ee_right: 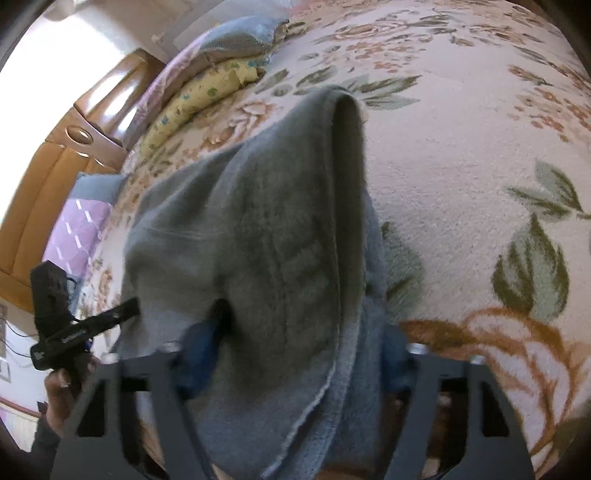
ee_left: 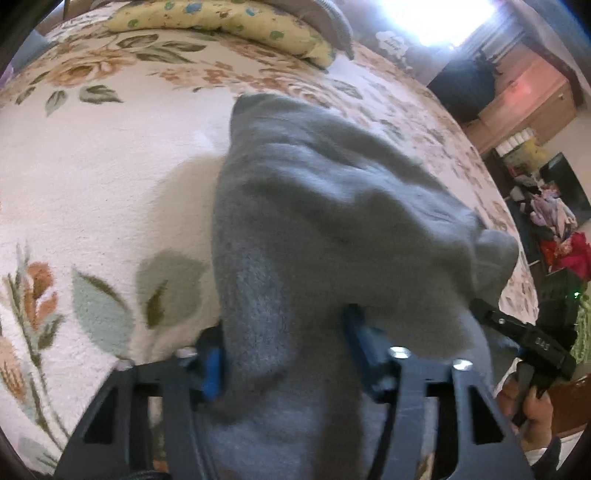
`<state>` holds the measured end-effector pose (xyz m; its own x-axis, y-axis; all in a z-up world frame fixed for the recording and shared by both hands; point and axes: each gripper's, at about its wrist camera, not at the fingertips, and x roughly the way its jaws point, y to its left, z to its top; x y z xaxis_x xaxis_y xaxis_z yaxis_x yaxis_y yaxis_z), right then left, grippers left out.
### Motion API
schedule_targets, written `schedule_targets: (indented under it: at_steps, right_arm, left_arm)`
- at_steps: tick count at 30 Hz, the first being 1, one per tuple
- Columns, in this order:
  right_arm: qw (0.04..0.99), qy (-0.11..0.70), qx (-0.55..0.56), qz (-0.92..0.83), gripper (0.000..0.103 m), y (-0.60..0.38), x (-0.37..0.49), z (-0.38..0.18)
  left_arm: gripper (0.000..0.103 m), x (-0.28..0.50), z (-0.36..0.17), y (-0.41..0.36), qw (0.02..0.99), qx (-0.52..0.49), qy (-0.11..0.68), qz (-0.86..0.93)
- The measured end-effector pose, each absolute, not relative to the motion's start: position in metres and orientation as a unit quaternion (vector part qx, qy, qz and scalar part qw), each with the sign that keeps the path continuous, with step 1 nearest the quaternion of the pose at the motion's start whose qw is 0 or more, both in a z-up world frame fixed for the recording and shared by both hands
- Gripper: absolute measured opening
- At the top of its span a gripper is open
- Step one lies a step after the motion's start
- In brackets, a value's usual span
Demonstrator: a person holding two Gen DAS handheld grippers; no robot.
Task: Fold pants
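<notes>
Grey fleece pants (ee_left: 325, 206) lie bunched on a floral blanket and run away from me across the bed. In the left wrist view my left gripper (ee_left: 286, 354) has its blue pads (ee_left: 212, 369) pressed on a thick fold of the near edge. The right wrist view shows the pants (ee_right: 258, 221) draped in a ridge, and my right gripper (ee_right: 295, 354) shut on the near hem. Each view catches the other gripper at the pants' side edge: the right gripper (ee_left: 524, 339) and the left gripper (ee_right: 81, 328), each held by a hand (ee_right: 62, 391).
The cream blanket (ee_left: 110, 166) with flowers and leaves covers the bed. A yellow patterned pillow (ee_left: 221, 22) and a grey cushion lie at the head, by the wooden headboard (ee_right: 55, 166). Piled clothes and furniture (ee_left: 554, 221) stand beyond the bed's right edge.
</notes>
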<state>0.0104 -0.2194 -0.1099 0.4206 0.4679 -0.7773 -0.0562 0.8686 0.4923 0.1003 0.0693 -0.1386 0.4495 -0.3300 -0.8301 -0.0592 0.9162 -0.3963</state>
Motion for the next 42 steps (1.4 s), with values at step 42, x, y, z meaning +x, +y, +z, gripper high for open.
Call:
schedule_targets:
  at_steps: [42]
  right_arm:
    - [0.855, 0.435, 0.114, 0.258, 0.032, -0.072, 0.026, -0.030]
  left_arm:
    - [0.011, 0.044, -0.046, 0.177, 0.899, -0.170, 0.403, 0.025]
